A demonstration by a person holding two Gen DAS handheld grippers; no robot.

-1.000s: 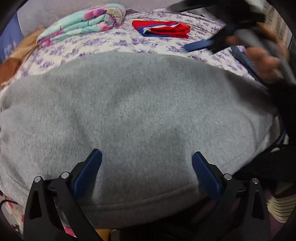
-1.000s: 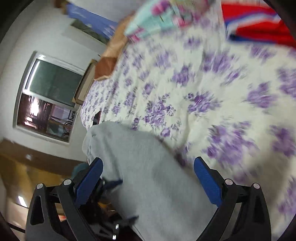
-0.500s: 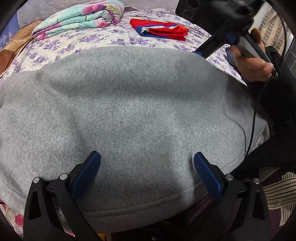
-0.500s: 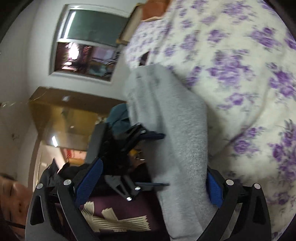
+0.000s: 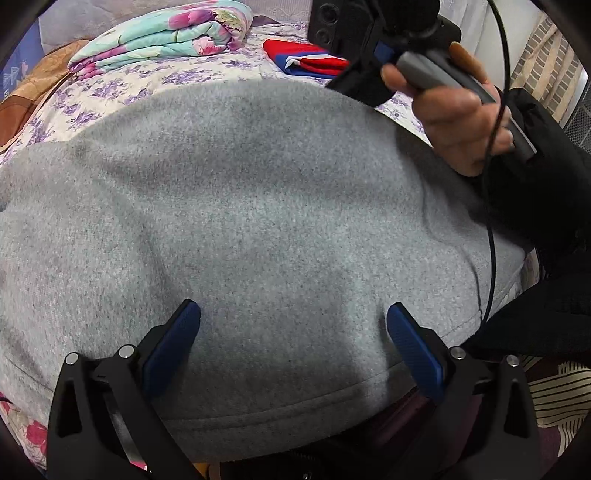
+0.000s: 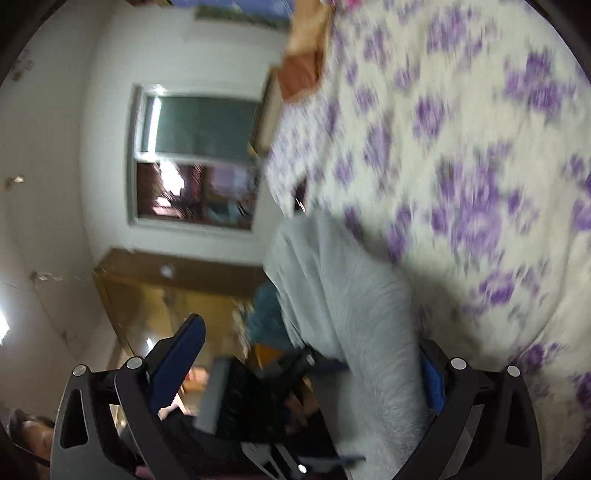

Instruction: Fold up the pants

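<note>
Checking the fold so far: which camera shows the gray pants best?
The left wrist view: the gray pants fill it, sharp, with the hem visible. The right wrist view shows only a blurred strip of them beside the floral bedsheet.

A bed fills most of both views, covered by a cream bedsheet [image 5: 110, 85] printed with purple flowers. At its far edge lies a rolled quilt [image 5: 166, 33] in turquoise with pink blossoms, and just beside it a folded red, white and blue cloth [image 5: 306, 57]. An orange-brown blanket [image 5: 22, 99] sits at the far left corner. In the blurred right wrist view, a white wall [image 6: 74, 147] holds a window [image 6: 192, 162] with a pale frame, frosted above and showing reflections below. Under it stands a brown wooden cabinet [image 6: 155, 295]. A brick-patterned wall [image 5: 543, 62] shows at the right.
</note>
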